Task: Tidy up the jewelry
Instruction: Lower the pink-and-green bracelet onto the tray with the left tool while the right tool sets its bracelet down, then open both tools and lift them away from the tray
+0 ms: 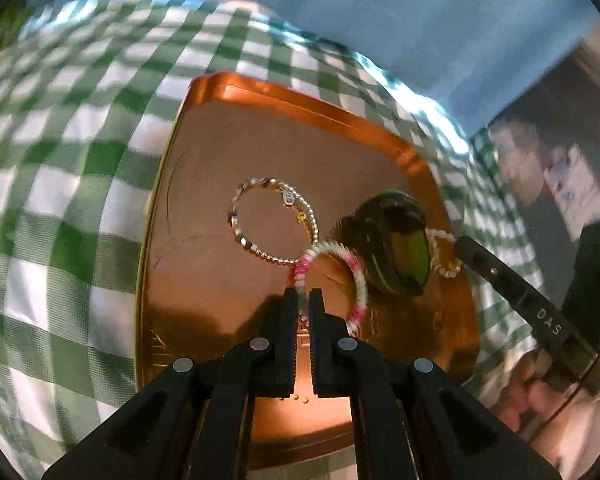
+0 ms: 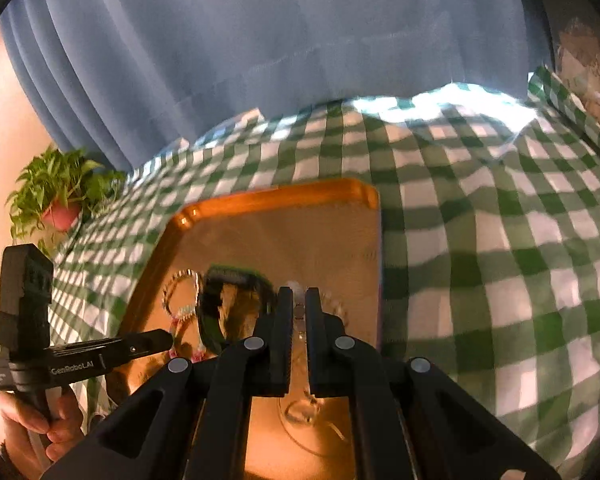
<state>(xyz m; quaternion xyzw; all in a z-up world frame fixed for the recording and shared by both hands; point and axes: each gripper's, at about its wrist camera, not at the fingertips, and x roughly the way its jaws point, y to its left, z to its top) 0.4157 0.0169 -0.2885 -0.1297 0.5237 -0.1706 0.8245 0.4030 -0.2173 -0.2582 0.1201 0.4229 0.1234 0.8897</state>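
Over the copper tray [image 1: 204, 128] I have my left hand-held gripper [image 1: 304, 294] clamped on the pink-and-white bracelet [image 1: 358, 276], and my right hand-held gripper [image 2: 299, 294] clamped on a pale bead bracelet [image 2: 337, 307].

The tray [image 1: 228, 128] looks like polished copper-toned metal, glossy enough to mirror what lies on it. The tablecloth [image 1: 60, 184] is woven green-and-white check cloth, matt and softly creased. The bracelets are beaded: one [image 1: 274, 220] of shiny metallic beads, one [image 1: 352, 268] of pink and white beads. The grippers' fingers [image 1: 324, 344] are matt black plastic. The curtain [image 2: 260, 40] is matt blue cloth.
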